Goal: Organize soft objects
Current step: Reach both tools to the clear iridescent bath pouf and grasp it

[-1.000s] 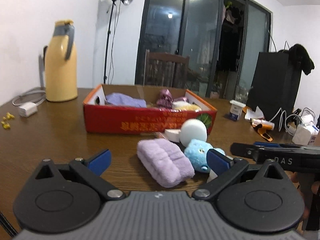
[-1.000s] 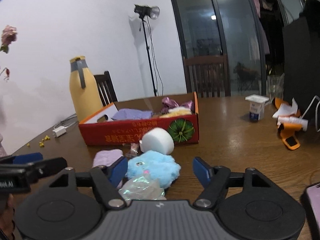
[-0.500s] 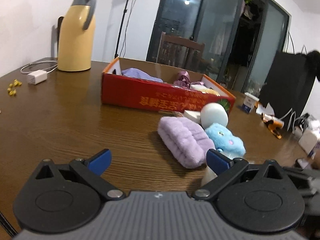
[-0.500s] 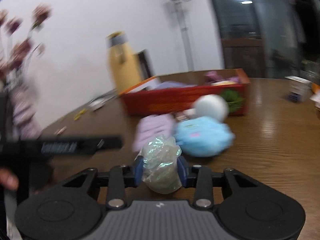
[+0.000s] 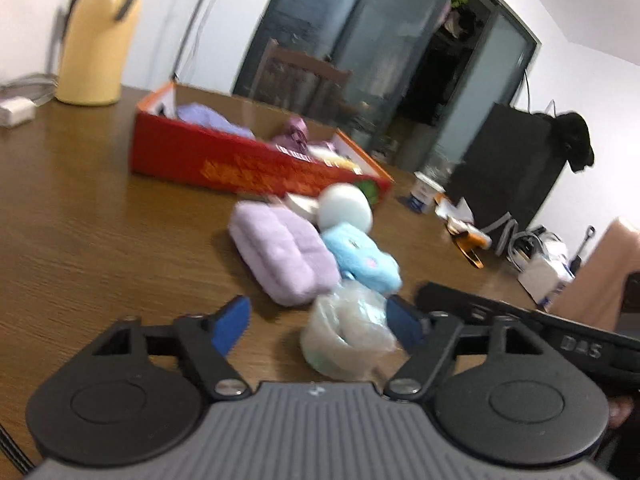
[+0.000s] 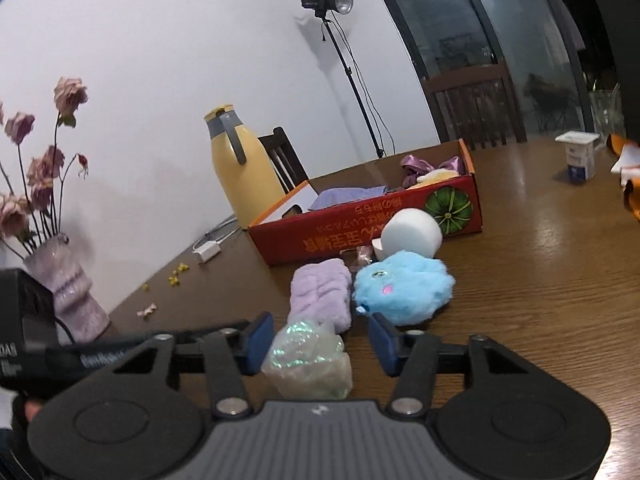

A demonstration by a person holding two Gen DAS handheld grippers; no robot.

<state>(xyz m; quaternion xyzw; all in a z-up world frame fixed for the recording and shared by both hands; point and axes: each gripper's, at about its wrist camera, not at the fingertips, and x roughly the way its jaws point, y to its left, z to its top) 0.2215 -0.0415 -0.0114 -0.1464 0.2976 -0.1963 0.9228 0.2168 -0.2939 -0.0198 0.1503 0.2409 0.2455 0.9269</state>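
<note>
We see the crinkly bag [image 6: 308, 360] on the bench low in both frames, between both grippers' jaws: the left gripper [image 5: 316, 322] is closing around it untouched, the right gripper [image 6: 320, 344] stands parted, neither gripping.

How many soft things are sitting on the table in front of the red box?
4: a purple fuzzy cloth, a blue plush toy beside it, a white foam roll by the red box, and a crinkly plastic-wrapped bundle nearest. Small bits between them may be hidden.
</note>
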